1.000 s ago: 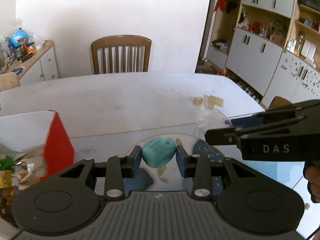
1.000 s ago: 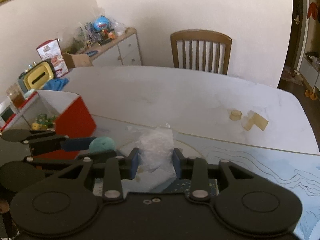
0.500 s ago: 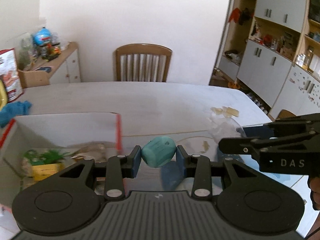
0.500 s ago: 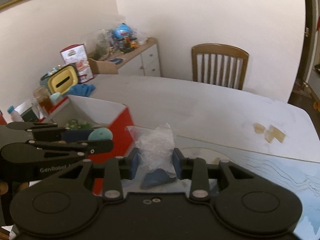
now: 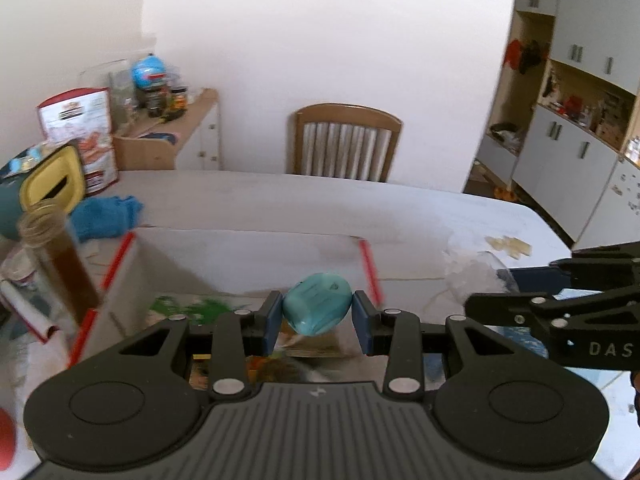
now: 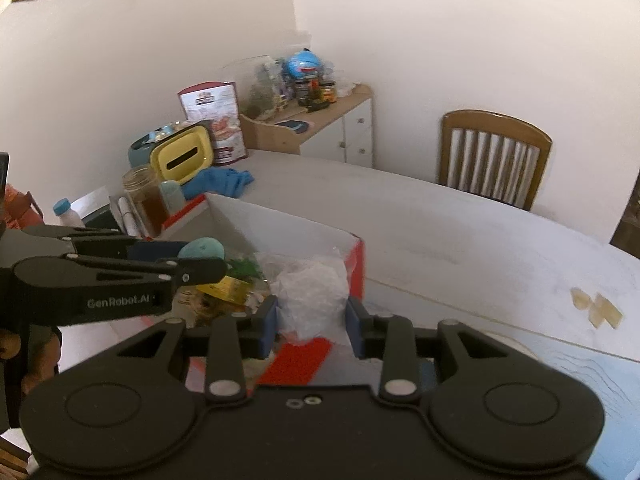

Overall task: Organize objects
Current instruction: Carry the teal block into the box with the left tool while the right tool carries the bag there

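As I looked along both tools, the open white cardboard box with red edges (image 5: 248, 256) filled the middle of each frame, its long axis running left to right. My right gripper (image 6: 312, 320) clenched a crumpled clear plastic bag (image 6: 316, 296) over the box's near right corner. My left gripper (image 5: 316, 316), squeezing a small teal rounded case (image 5: 318, 308), hung over the box's interior, so I judged it nearer to a drop.
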